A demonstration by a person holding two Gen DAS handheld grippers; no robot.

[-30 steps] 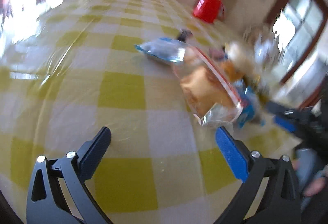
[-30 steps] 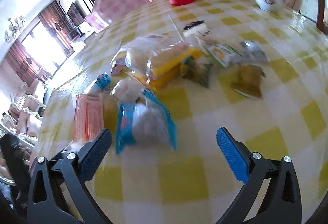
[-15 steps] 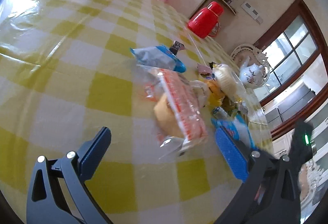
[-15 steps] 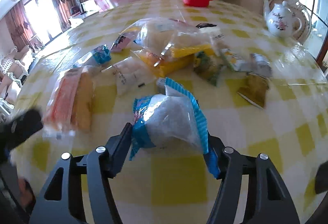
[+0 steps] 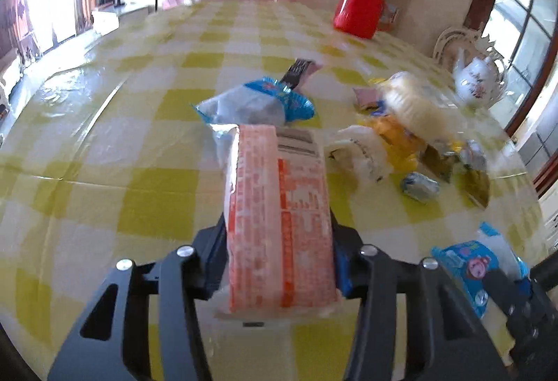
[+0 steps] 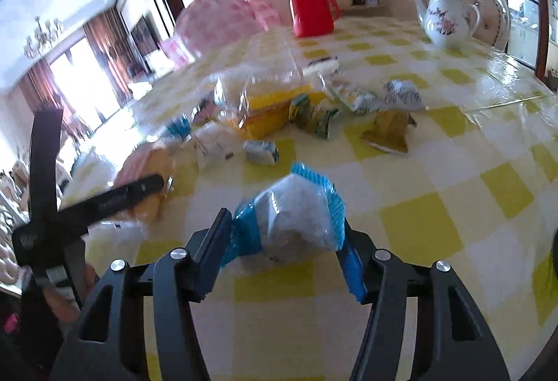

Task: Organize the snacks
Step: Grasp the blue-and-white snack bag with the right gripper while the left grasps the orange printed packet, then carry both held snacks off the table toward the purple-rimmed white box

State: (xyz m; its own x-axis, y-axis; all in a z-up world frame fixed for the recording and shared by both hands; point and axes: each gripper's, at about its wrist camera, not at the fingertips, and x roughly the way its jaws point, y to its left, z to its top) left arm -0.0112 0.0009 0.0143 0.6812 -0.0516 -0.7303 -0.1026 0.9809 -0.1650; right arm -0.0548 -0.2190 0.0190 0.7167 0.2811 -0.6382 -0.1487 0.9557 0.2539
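Observation:
My left gripper (image 5: 277, 255) is shut on a long orange-and-white snack pack (image 5: 279, 206) that points away over the table. My right gripper (image 6: 284, 241) is shut on a blue-and-clear wrapped bun packet (image 6: 296, 220) and holds it just above the cloth; that packet also shows at the lower right of the left wrist view (image 5: 477, 262). A second blue-and-clear packet (image 5: 254, 102) lies beyond the orange pack. A heap of snacks with a clear bag of yellow items (image 6: 265, 95) lies mid-table.
The yellow-checked tablecloth (image 5: 104, 144) covers a round table. A red thermos (image 5: 359, 4) and a white teapot (image 6: 448, 18) stand at the far edge. Small green and gold packets (image 6: 387, 130) lie right of the heap. The left gripper's frame (image 6: 52, 206) shows at left.
Both grippers have closed: the left on the orange pack, the right tighter on the blue packet. The right has drawn back, lifting its packet away from the heap.

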